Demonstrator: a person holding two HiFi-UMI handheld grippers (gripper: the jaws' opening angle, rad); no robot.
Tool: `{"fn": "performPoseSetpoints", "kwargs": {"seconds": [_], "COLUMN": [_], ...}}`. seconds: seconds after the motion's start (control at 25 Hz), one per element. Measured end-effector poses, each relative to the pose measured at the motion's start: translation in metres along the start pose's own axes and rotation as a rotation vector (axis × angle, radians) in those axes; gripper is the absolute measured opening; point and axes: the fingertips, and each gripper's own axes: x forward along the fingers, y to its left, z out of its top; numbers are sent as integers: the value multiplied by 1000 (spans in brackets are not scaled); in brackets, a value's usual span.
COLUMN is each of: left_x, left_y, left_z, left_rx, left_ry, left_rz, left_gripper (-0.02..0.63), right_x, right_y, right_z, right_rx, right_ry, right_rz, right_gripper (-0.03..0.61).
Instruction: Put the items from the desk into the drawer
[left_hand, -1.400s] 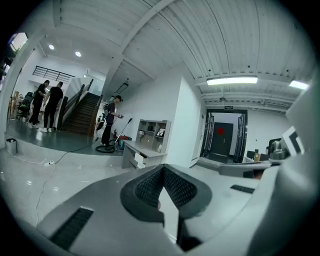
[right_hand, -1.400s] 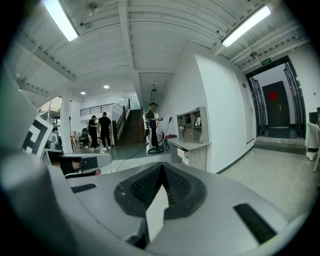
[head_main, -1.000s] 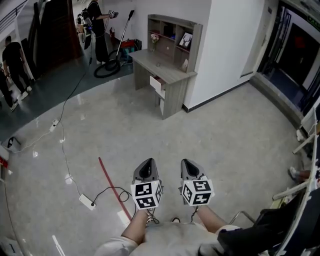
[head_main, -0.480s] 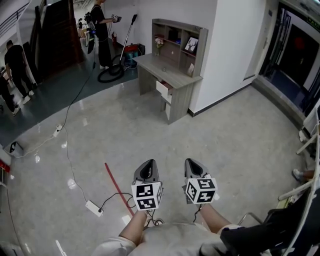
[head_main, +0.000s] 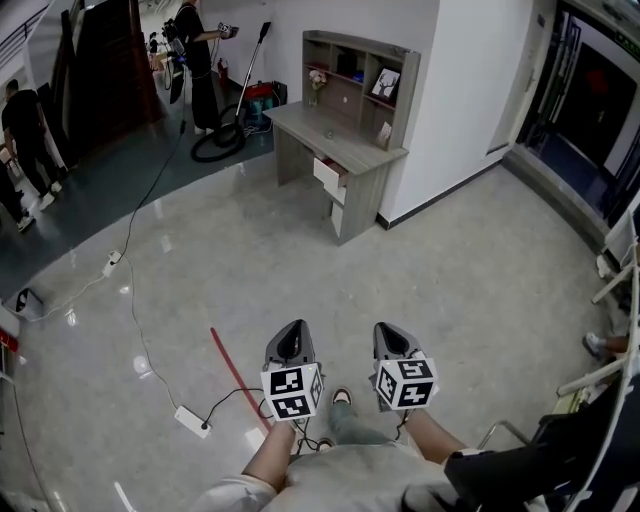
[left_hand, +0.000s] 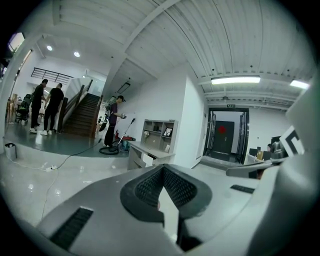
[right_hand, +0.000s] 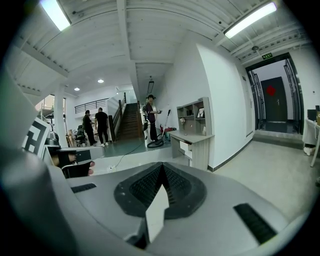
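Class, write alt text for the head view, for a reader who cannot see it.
A person holds the left gripper and right gripper, both shut, above a pale floor. Far ahead, a desk stands by a wall, one drawer open.

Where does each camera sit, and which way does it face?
Head view: on the person's head, facing steeply down and forward to the desk; forearms, left gripper and right gripper show.
Left gripper view: on the left gripper, facing along its shut jaws toward the desk.
Right gripper view: on the right gripper, facing along its shut jaws toward the desk.
Shared: all three show the desk.
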Motion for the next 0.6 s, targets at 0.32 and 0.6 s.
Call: {"fn": "performPoseSetpoints", "kwargs": {"seconds": [0.32,0.6], "left_x": [47,111], "left_y": [15,19], "left_z": [4,37], "left_rx": [28,114], "left_ry": [12,3], "left_rz": [-1,-18], "left_gripper": [-2,-2], "right_x": [56,111], "right_y": [-7,-38], "right_z": [13,45], "right_rx": [14,72], "right_ry": [-12,-50], "right_rz": [12,-2], "right_gripper": [-2,-2]}}
